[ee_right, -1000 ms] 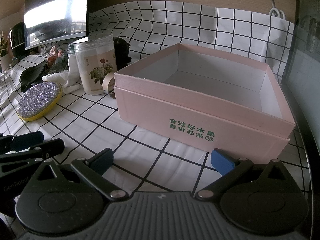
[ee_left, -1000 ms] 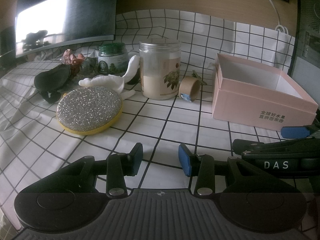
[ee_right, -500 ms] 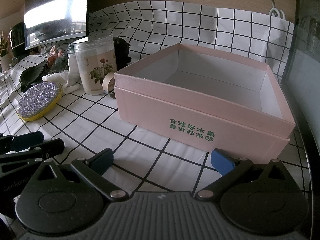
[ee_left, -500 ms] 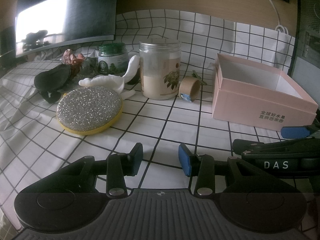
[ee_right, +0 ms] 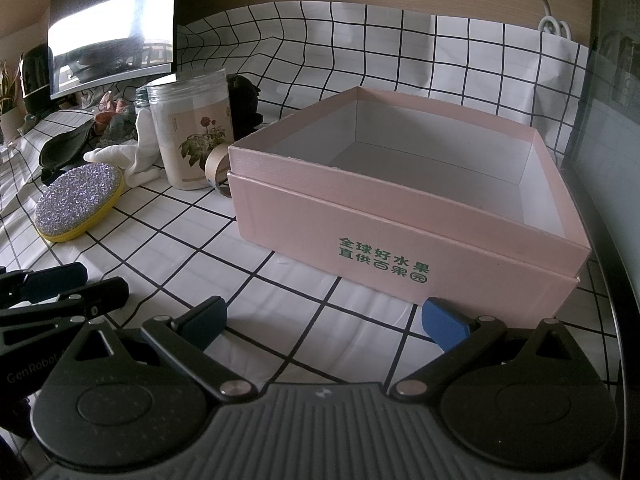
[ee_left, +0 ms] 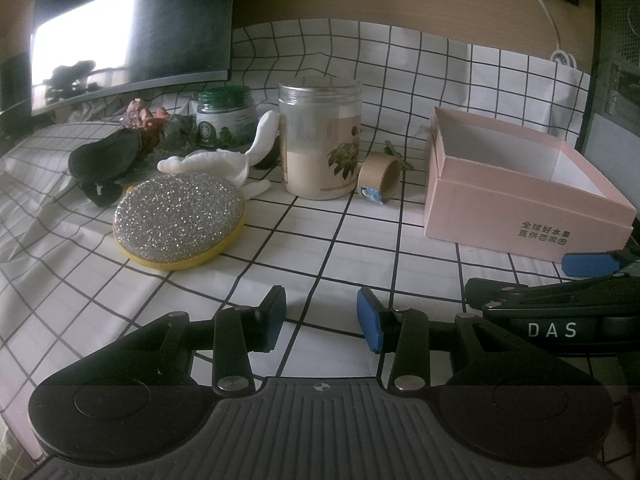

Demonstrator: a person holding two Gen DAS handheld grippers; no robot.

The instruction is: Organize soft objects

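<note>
On a grid-checked tablecloth (ee_left: 328, 240): pink box (ee_right: 404, 216), lidless, white inside, nothing in it. Left of it, just beside a tape roll (ee_left: 379, 177), clear jar (ee_left: 320, 140) roughly half full of pale powder; behind, green-lidded jar (ee_left: 226, 118), contents unreadable. Soft things well left of the box: glittery round sponge (ee_left: 180, 220), white glove (ee_left: 224, 160), black fabric piece (ee_left: 104, 158). Left gripper (ee_left: 322, 316) and right gripper (ee_right: 324, 316) both parted over bare cloth, clamping nothing.

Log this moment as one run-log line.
left gripper: open, empty | right gripper: open, empty | pink box: empty | sponge, white glove: on tablecloth, not yet boxed
</note>
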